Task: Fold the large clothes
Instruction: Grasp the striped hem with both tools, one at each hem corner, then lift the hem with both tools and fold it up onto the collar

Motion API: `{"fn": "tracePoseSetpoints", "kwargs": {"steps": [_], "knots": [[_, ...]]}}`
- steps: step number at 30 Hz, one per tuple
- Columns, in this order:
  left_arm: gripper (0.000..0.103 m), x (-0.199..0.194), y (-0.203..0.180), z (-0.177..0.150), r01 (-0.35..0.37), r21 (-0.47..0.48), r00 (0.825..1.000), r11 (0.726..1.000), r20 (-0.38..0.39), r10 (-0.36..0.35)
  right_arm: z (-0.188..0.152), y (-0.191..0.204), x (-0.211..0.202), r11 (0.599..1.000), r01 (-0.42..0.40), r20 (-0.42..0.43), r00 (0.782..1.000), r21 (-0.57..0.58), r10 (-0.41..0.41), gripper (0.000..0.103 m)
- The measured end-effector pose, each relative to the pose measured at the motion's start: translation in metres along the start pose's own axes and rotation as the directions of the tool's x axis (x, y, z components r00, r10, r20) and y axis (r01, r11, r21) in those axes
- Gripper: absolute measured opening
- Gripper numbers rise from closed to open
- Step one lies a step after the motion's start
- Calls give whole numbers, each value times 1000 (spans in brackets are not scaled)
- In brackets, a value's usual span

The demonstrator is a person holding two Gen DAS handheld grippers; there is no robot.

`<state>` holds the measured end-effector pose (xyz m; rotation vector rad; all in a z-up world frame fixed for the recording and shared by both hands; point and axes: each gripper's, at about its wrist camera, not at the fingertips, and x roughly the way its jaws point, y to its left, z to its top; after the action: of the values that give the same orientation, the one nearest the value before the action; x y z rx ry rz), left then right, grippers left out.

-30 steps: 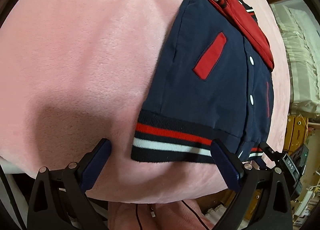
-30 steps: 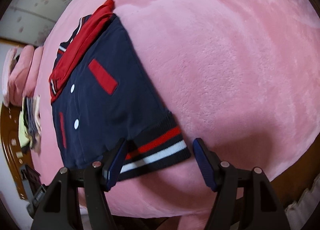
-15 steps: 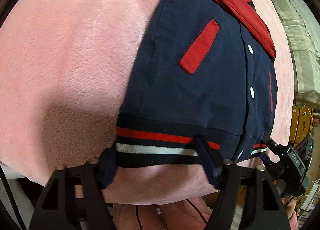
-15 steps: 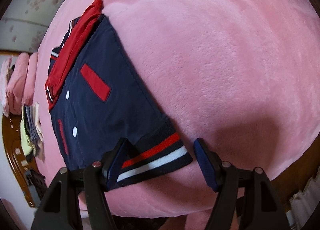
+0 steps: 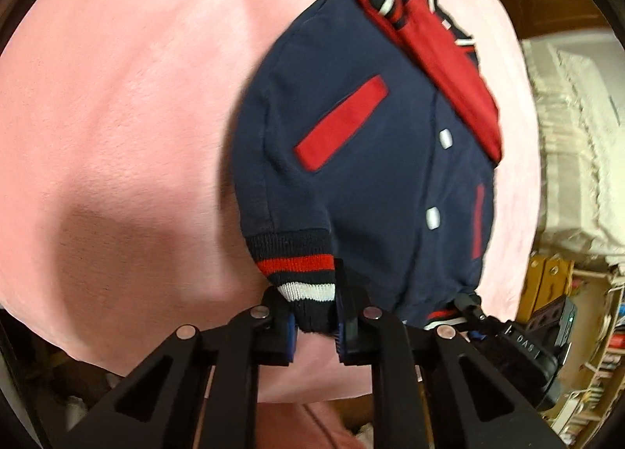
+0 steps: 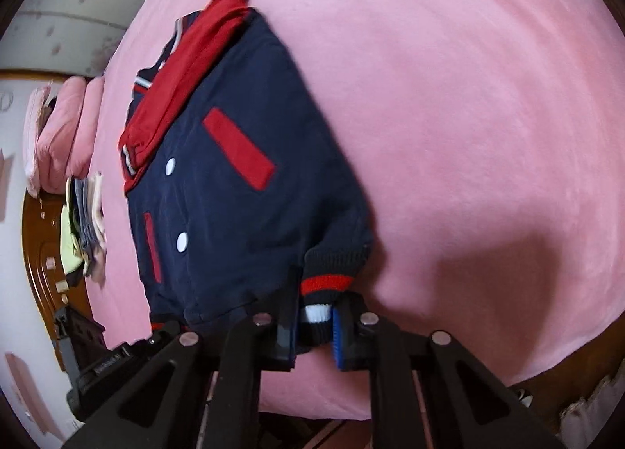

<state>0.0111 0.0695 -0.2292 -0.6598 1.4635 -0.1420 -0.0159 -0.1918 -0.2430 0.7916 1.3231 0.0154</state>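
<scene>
Where the striped hem band (image 5: 302, 273) of the navy varsity jacket (image 5: 371, 175) lay flat and full-width on the pink blanket (image 5: 117, 117) a second ago, it is now bunched into a narrow gather at each lower corner. The left gripper (image 5: 314, 326) is seen closing on the left corner, the ribbing already pinched between its pads; a second ago its jaws stood wide apart around the hem. The right gripper (image 6: 314, 334) is likewise closing on the opposite corner of the hem band (image 6: 328, 285), cloth pressed between the blue pads. The jacket is otherwise spread front-up on the blanket, red pocket welts and white snaps showing, red sleeves folded across the collar end. Both corners appear slightly raised off the blanket. Judged from this, the grasp for a bottom-to-top fold is secured and the lift is starting.

Both views are motion-blurred. How many layers are caught in each pinch cannot be told. The collar end is crowded by folded sleeves and hard to read. The right gripper is only partly visible at the lower right of the left view. A stack of folded clothes (image 6: 84, 230) by the wooden headboard is indistinct.
</scene>
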Motion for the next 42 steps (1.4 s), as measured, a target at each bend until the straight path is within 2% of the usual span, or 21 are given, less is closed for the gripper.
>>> {"fn": "tracePoseSetpoints", "kwargs": {"steps": [3,5,8,13,16,19,23,24,26,28,32,33,35,37,39,41,42], "knots": [[11,-8,-14,3,28,-10,999,1000,27,-28,5,9,-8,995,-97,21,995,17,97,11],[11,-13,-25,10,74,-19,997,997,32,-73,13,19,-15,984,-176,33,984,26,175,11],[11,-31,-36,24,139,-23,989,990,64,-137,25,35,-23,969,-246,44,968,10,245,11],[10,-64,-64,51,192,8,969,981,159,-191,50,65,-40,927,-374,86,924,7,372,11],[10,-78,-78,73,214,2,956,977,204,-210,69,75,-46,911,-412,138,904,22,406,11],[10,-85,-87,102,185,-20,952,983,250,-174,93,74,-49,896,-438,179,890,74,420,11],[11,-73,-94,148,75,-45,960,996,273,-60,128,69,-46,911,-398,218,903,105,369,11],[11,-70,-94,157,61,-52,958,997,282,-44,139,69,-44,921,-376,232,910,106,345,11],[11,-63,-94,177,77,-63,956,995,287,-56,158,69,-36,932,-346,240,919,112,313,11],[11,-55,-97,195,66,-68,961,996,272,-45,175,69,-26,929,-345,233,922,131,309,11],[11,-34,-108,223,-20,-52,968,998,247,33,206,72,2,940,-296,179,947,173,265,14],[13,-29,-110,230,-38,-53,970,998,237,50,214,72,8,942,-281,161,954,183,253,14],[26,-23,-112,239,-74,-71,972,995,219,87,227,75,16,950,-247,127,966,190,226,14],[56,-29,-114,244,-93,-81,959,992,260,111,235,78,22,960,-213,93,976,180,199,15],[74,-39,-115,243,-88,-71,939,994,326,107,238,81,24,968,-189,77,981,163,179,15],[75,-49,-117,239,-87,-48,922,995,375,99,237,82,24,971,-191,75,980,142,182,16],[75,-51,-118,236,-97,-33,920,995,379,102,236,82,22,969,-207,83,977,134,197,16]]}}
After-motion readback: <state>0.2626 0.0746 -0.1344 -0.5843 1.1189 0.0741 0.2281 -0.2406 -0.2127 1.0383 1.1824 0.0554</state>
